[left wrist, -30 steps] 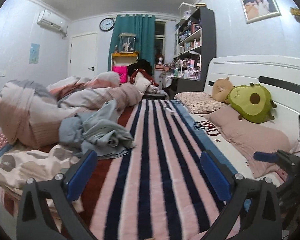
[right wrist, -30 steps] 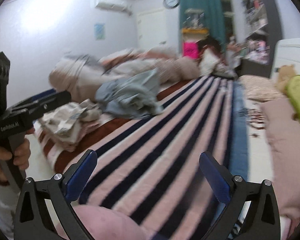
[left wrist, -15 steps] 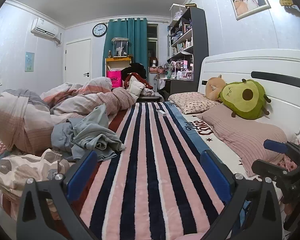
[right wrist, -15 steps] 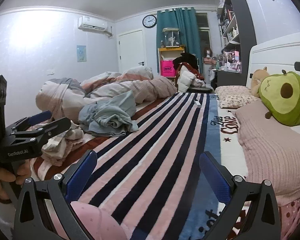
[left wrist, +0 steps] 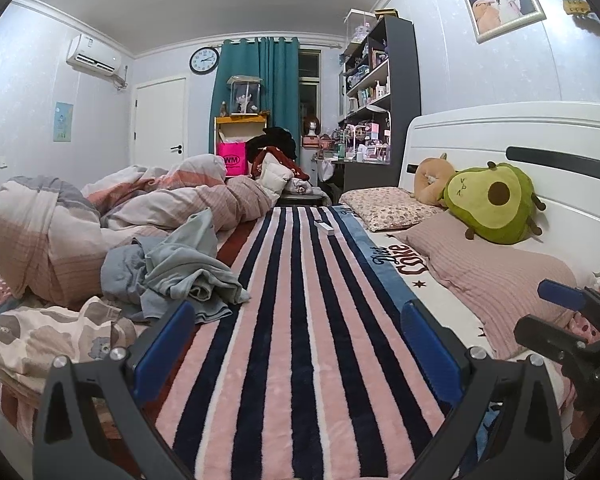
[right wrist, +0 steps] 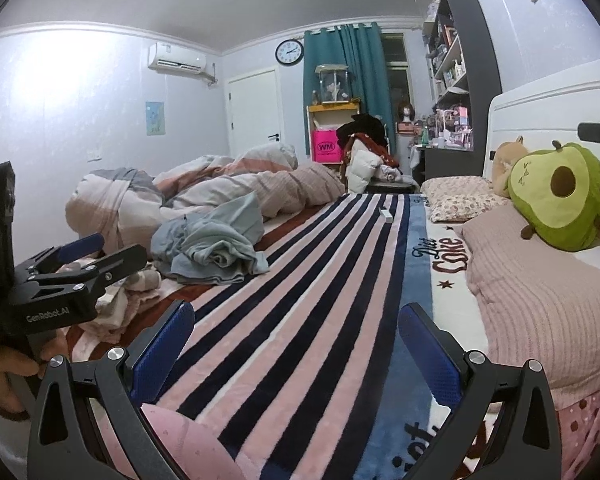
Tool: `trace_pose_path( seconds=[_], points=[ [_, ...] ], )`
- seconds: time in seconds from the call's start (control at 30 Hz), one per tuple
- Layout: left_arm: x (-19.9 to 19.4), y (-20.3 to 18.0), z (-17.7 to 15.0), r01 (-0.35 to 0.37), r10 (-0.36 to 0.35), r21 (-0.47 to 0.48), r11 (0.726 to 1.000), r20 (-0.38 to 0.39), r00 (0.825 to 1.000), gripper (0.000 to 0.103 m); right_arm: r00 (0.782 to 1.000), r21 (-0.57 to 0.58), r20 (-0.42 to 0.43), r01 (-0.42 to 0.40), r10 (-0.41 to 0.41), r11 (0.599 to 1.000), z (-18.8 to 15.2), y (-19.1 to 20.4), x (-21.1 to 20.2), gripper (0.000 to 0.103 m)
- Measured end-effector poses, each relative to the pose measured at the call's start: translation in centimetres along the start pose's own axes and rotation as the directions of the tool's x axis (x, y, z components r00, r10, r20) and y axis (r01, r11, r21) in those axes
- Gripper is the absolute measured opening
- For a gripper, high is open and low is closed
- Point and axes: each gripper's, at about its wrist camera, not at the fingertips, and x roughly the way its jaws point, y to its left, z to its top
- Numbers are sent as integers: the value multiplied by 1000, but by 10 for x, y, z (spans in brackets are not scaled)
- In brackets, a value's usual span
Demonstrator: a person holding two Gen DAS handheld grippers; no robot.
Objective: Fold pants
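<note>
A crumpled pile of pale blue-grey garments point(left wrist: 176, 268) lies on the left side of the striped bed blanket point(left wrist: 300, 320); it also shows in the right wrist view point(right wrist: 212, 244). I cannot tell which piece is the pants. My left gripper point(left wrist: 298, 344) is open and empty, low over the near end of the blanket, right of the pile. My right gripper point(right wrist: 296, 344) is open and empty over the blanket's near end. The right gripper shows at the right edge of the left wrist view point(left wrist: 572, 316), and the left gripper at the left edge of the right wrist view point(right wrist: 88, 256).
A rumpled pink-and-grey duvet point(left wrist: 100, 216) is heaped behind the pile. A patterned beige cloth point(left wrist: 48, 336) lies at the near left. Pillows point(left wrist: 488, 272) and an avocado plush point(left wrist: 492, 200) line the white headboard on the right. A small white remote point(left wrist: 325, 227) lies far up the blanket.
Both views have swung and steadied; the right wrist view is sharp now after being blurred. Both grippers stay open and empty, side by side at the bed's near end.
</note>
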Motion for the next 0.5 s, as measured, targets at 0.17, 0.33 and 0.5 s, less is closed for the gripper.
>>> trace_pose_path(
  seconds=[0.17, 0.33, 0.5],
  points=[
    [-1, -2, -2, 0, 0, -6, 1000, 8, 1000, 102, 999, 7, 11, 31, -31, 1000, -2, 0, -2, 102],
    [-1, -3, -3, 0, 0, -7, 1000, 8, 1000, 102, 999, 19, 18, 38, -38, 999, -2, -1, -5, 102],
    [-2, -3, -4, 1, -1, -14, 1000, 11, 1000, 102, 999, 41, 20, 31, -32, 999, -1, -3, -7, 102]
  ],
)
